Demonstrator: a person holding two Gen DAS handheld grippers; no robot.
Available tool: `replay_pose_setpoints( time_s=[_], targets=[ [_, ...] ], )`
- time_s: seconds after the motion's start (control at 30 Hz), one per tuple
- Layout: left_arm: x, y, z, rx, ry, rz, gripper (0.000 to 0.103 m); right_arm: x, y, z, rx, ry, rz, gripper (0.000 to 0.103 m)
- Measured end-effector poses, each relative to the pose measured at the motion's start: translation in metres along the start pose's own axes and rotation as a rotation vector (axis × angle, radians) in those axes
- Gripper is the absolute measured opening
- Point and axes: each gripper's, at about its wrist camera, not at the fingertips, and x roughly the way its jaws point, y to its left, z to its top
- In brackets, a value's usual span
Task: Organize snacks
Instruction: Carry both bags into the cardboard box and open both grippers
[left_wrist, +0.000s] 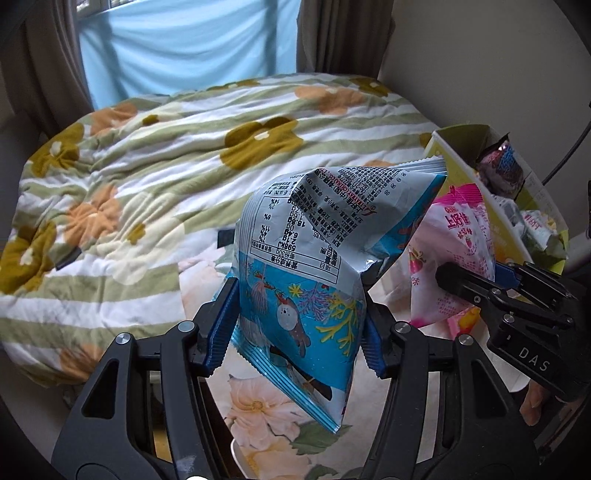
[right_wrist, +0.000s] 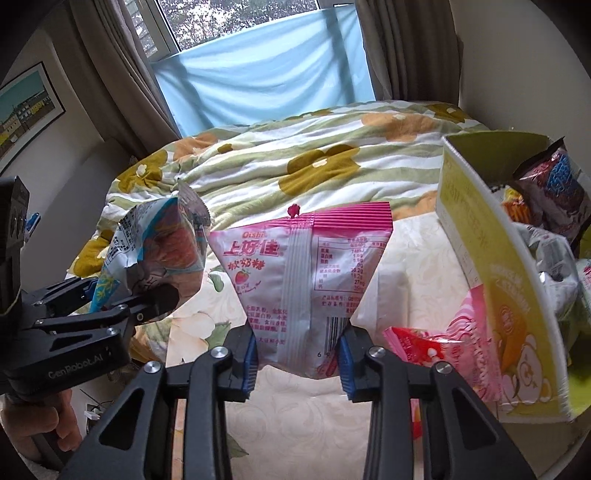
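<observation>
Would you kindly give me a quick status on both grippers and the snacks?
Left gripper shut on blue snack bag. Right gripper shut on pink candy bag. Yellow box part-filled at right; more packets beside it.

A home bedroom: bed (left_wrist: 155, 192) lying under a rumpled flowered quilt (right_wrist: 303, 166), brown curtains (right_wrist: 122, 85) hanging beside a window (right_wrist: 221, 22), framed picture (right_wrist: 26, 110) hanging on the wall, yellow cardboard box (right_wrist: 517, 314) sitting on the bed, holding snack packets.
</observation>
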Motion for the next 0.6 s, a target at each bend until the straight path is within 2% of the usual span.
replay_pose_setpoints(
  time_s=[0.13, 0.37, 0.6],
  targets=[
    [-0.027, -0.035, 0.016, -0.025, -0.041, -0.025, 0.055, -0.041, -0.02, 0.012, -0.012, -0.048, 0.018, 0.032],
    [-0.056, -0.127, 0.042, -0.042, -0.112, -0.058, 0.055, -0.108, -0.085, 0.029, -0.023, -0.092, 0.044, 0.032],
    [-0.041, -0.239, 0.066, -0.022, -0.128, -0.095, 0.055, -0.158, -0.18, 0.043, -0.041, -0.117, -0.001, 0.032]
  ],
)
